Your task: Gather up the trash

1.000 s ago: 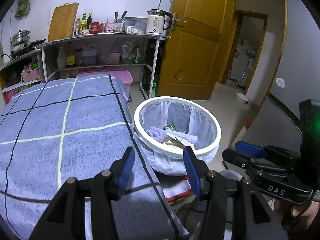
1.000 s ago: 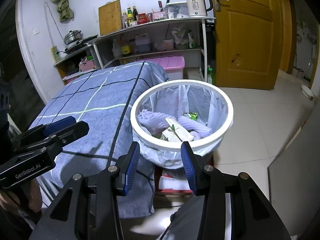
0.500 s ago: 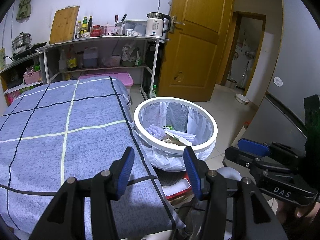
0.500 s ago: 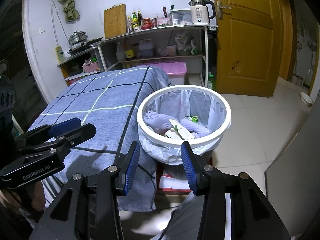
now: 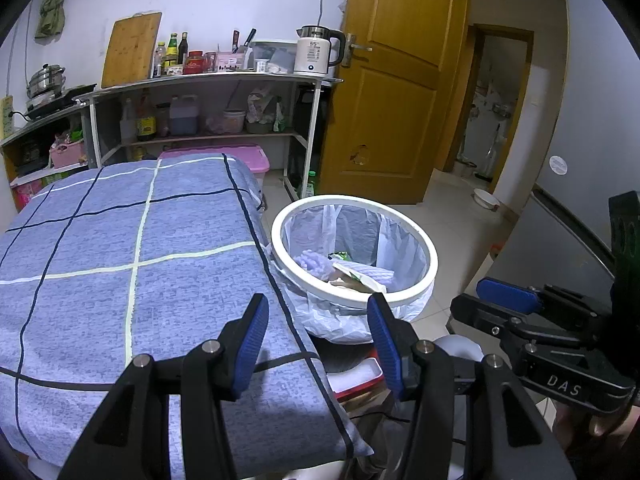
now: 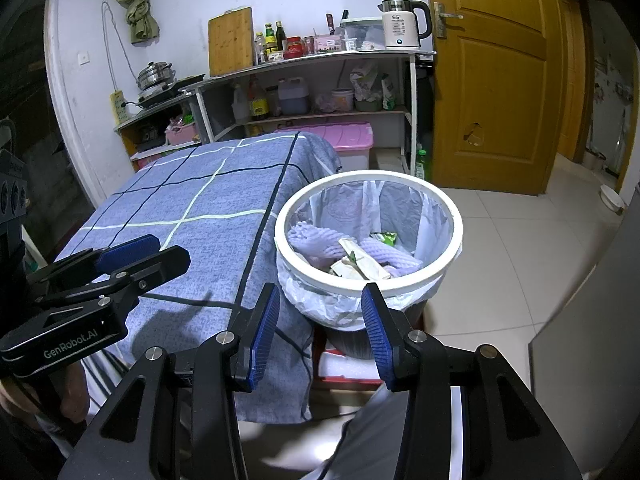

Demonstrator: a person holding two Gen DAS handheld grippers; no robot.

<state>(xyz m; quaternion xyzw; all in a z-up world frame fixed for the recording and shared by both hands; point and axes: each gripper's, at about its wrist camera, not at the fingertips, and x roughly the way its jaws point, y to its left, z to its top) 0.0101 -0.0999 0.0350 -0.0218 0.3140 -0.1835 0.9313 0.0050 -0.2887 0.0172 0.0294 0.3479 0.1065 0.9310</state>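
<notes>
A round trash bin with a white rim [image 5: 430,256] [image 6: 456,216] and a clear liner stands right of a table under a blue checked cloth [image 5: 140,260] [image 6: 200,208]. Inside lies trash [image 5: 356,272] [image 6: 356,258]: purple foam netting, cartons and a green wrapper. My left gripper [image 5: 316,312] hovers open over the table's right edge, short of the bin, with nothing between its blue pads. My right gripper [image 6: 320,300] is open and empty too, just before the bin's near rim. Each gripper shows in the other's view, the right gripper [image 5: 480,298] and the left gripper [image 6: 160,250].
A shelf unit [image 5: 208,80] along the back wall carries a kettle [image 5: 316,54], a cutting board and bottles. A pink storage box [image 6: 336,136] sits under it. A wooden door [image 5: 400,92] stands behind the bin, which rests on a red and white box [image 5: 360,376]. A grey panel [image 6: 600,320] rises at right.
Both views have drawn back a little from the bin, which now looks smaller. The jaws of both grippers stand as wide as before, still empty.
</notes>
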